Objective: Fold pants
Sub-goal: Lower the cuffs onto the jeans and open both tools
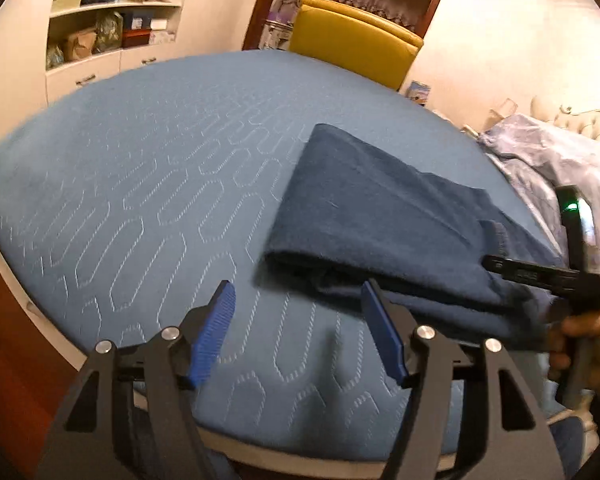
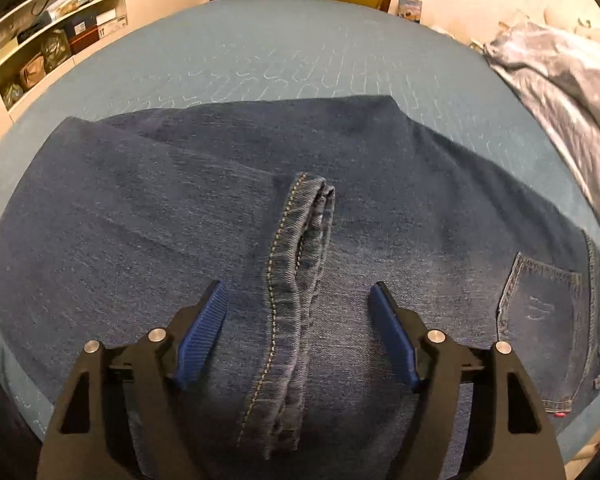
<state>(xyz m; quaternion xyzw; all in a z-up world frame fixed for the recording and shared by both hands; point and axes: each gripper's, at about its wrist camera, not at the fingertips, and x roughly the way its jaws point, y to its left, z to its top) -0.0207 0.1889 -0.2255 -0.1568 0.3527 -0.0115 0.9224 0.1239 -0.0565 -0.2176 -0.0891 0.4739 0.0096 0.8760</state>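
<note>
Pants (image 2: 300,208) lie folded on the bed (image 1: 140,168) | our left gripper (image 1: 298,332) hovers beside them, fingers apart | our right gripper (image 2: 298,332) hovers over the hem (image 2: 296,264), fingers apart.

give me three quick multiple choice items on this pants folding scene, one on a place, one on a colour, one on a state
1. Where do the jeans lie?
A. on the blue quilted bed cover
B. on the yellow chair
C. on the shelves

2. What colour are the pads of the right tool?
A. red
B. blue
C. white

3. What state is the left tool in?
A. shut on the jeans
B. shut on a blanket
C. open, holding nothing

Answers:
1. A: the right wrist view shows the denim spread flat on the cover.
2. B: both ribbed pads are blue.
3. C: its jaws stand wide apart over the bare cover, beside the folded denim.
</note>
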